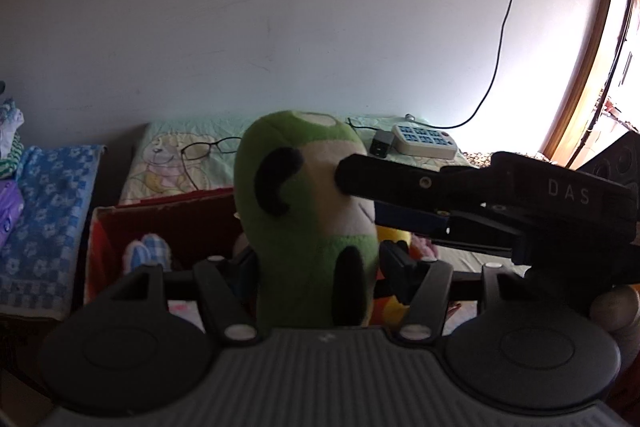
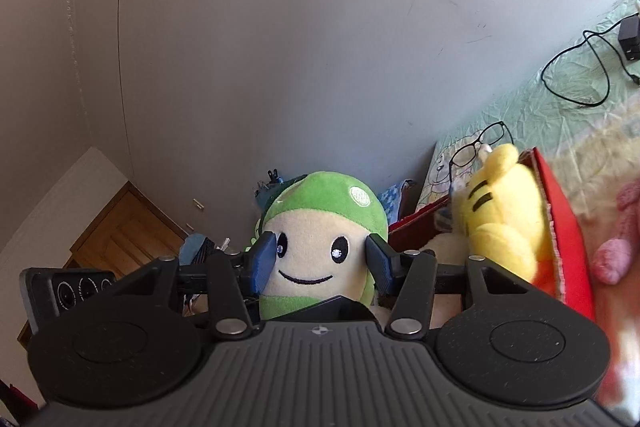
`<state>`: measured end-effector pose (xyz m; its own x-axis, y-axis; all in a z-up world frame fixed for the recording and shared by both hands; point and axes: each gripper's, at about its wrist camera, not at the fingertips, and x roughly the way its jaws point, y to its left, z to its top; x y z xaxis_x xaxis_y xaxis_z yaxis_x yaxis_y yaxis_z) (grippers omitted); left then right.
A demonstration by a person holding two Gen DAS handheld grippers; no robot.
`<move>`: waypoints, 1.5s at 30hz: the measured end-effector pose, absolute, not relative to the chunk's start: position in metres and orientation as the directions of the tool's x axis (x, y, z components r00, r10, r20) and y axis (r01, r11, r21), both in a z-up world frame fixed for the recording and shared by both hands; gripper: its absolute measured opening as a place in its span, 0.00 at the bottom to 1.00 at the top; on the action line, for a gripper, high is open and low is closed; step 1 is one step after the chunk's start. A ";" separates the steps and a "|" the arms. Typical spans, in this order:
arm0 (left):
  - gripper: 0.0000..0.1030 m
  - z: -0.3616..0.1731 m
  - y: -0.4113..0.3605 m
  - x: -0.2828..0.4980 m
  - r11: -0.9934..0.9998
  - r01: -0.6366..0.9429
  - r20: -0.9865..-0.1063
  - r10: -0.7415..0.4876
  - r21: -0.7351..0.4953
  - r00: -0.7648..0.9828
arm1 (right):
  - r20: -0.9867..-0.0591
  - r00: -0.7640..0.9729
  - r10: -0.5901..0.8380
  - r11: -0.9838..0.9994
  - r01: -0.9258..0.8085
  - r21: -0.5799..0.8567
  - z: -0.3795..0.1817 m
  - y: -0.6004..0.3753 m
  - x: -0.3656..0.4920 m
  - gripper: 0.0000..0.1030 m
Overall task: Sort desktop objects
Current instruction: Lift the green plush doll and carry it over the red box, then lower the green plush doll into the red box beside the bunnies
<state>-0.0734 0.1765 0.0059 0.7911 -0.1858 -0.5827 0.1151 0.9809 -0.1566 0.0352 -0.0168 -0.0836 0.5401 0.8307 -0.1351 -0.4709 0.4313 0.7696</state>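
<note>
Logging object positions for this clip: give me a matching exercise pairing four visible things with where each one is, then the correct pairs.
Things:
1. green plush toy
2. yellow plush toy
3. eyeglasses
4. white remote control

Places:
A. in the red box
B. between the fingers of the right tongs
C. beside the black power adapter
D. on the cartoon-print cloth behind the red box

Pairs: 1-B, 2-A, 3-D, 4-C
</note>
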 end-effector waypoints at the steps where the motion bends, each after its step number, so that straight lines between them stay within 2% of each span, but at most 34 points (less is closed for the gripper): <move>1: 0.60 0.003 0.182 -0.073 0.984 0.106 -0.588 -0.172 -0.146 0.790 | -0.144 0.533 0.834 0.433 -0.471 0.768 -0.085 -0.010 0.039 0.52; 11: 0.60 -0.035 0.220 -0.052 0.992 0.053 -0.672 -0.118 -0.116 0.731 | -0.267 0.483 0.834 0.497 -0.449 0.742 -0.105 0.036 0.062 0.51; 22: 0.62 -0.056 0.221 -0.041 0.990 0.129 -0.707 -0.135 -0.062 0.694 | -0.409 0.519 0.751 0.641 -0.422 0.641 -0.116 0.050 0.076 0.48; 29: 0.67 -0.060 0.212 -0.050 0.981 0.191 -0.704 -0.153 -0.026 0.693 | -0.456 0.546 0.702 0.707 -0.462 0.535 -0.113 0.058 0.075 0.47; 35: 0.68 -0.056 0.218 -0.061 0.974 0.216 -0.700 -0.204 -0.072 0.685 | -0.507 0.574 0.643 0.765 -0.512 0.390 -0.107 0.063 0.069 0.47; 38: 0.68 -0.048 0.233 -0.063 0.973 0.194 -0.687 -0.225 -0.123 0.690 | -0.544 0.592 0.595 0.796 -0.526 0.299 -0.110 0.070 0.065 0.42; 39: 0.67 -0.044 0.238 -0.063 0.971 0.191 -0.679 -0.237 -0.144 0.695 | -0.546 0.596 0.588 0.801 -0.520 0.295 -0.112 0.070 0.064 0.37; 45: 0.65 -0.039 0.239 -0.061 0.968 0.206 -0.668 -0.247 -0.141 0.702 | -0.460 0.635 0.620 0.784 -0.478 0.396 -0.107 0.052 0.060 0.37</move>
<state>-0.0606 0.2391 -0.0387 0.7021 -0.2466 -0.6680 0.2060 0.9684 -0.1409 0.0601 0.0525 -0.1066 0.6352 0.6203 -0.4601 -0.4781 0.7837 0.3964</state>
